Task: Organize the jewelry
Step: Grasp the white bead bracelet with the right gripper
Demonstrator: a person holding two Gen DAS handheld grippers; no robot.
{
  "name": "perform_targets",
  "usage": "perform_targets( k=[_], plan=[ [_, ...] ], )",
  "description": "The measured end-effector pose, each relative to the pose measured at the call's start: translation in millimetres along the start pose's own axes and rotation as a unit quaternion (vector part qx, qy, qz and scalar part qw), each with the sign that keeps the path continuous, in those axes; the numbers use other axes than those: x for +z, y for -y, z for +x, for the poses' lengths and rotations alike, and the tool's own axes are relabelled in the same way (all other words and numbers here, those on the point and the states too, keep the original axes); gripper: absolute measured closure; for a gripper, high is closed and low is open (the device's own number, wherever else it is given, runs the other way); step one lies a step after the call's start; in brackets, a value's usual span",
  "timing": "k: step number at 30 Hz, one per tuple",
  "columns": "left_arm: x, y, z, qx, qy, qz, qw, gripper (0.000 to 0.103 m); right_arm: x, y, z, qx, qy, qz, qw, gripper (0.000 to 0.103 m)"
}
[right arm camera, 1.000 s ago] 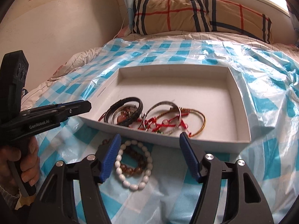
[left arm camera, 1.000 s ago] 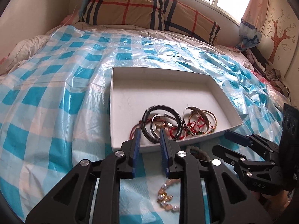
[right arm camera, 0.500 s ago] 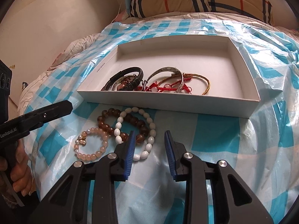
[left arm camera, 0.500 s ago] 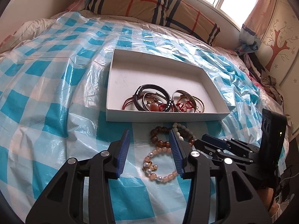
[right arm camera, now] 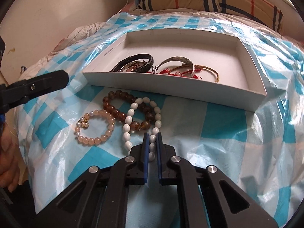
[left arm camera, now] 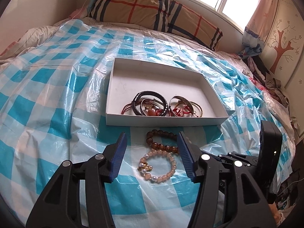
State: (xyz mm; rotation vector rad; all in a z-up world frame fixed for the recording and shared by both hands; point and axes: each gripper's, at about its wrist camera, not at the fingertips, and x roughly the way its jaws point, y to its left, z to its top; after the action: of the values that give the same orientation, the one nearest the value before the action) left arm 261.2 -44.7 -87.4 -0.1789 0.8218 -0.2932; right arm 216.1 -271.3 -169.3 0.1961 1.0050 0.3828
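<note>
Three beaded bracelets wait outside the white box (right arm camera: 178, 93).
Right gripper (right arm camera: 152, 140) pinches the white bracelet (right arm camera: 129, 122) for boxing; left gripper (left arm camera: 151, 153), empty, is opening above the pink one (left arm camera: 167, 174).

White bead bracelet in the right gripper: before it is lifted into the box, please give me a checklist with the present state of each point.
1. Right gripper shut on the white bead bracelet: ok, beads sit between the pads.
2. Bracelet free of the brown bead bracelet: not ok, the two loops overlap.
3. Pink bead bracelet apart from the white one: ok.
4. Free space in the white box: ok, the far half is bare.
5. Left gripper out of the way: cannot tell; its jaws are opening, nothing pressed, the pink bracelet lies below between them.
</note>
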Motion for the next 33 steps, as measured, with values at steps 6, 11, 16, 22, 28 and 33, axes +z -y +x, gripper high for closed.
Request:
perform_targets(
  k=[6, 11, 16, 22, 28, 33],
  plan=[
    [-2.6, 14.0, 0.6, 0.014, -0.009, 0.036, 0.9992, 0.036, -11.1, 19.1, -15.5, 0.041, 0.018, 0.063, 0.997, 0.095],
    [-5.5, 22.0, 2.5, 0.034, -0.015, 0.055, 0.9978, 0.032, -8.2, 8.9, -6.1, 0.02, 0.003, 0.043, 0.999, 0.092],
    [-4.8, 20.4, 5.2, 0.039, -0.02, 0.049, 0.9978, 0.031, -9.1, 0.0, -1.4, -0.005, 0.002, 0.018, 1.0, 0.092],
    [-4.7, 19.4, 10.1, 0.032, -0.032, 0.048, 0.9978, 0.03, -10.5, 4.8, -2.6, 0.01, 0.006, 0.024, 1.0, 0.092],
    [-1.8, 10.3, 16.8, 0.041, -0.036, 0.04, 0.9977, 0.03, -12.2, 12.1, -5.0, 0.037, 0.012, 0.047, 0.998, 0.094],
    [-2.7, 17.0, 21.1, 0.039, -0.046, 0.058, 0.9965, 0.03, -12.7, 16.2, -8.9, 0.065, 0.019, 0.068, 0.995, 0.094]
  ],
)
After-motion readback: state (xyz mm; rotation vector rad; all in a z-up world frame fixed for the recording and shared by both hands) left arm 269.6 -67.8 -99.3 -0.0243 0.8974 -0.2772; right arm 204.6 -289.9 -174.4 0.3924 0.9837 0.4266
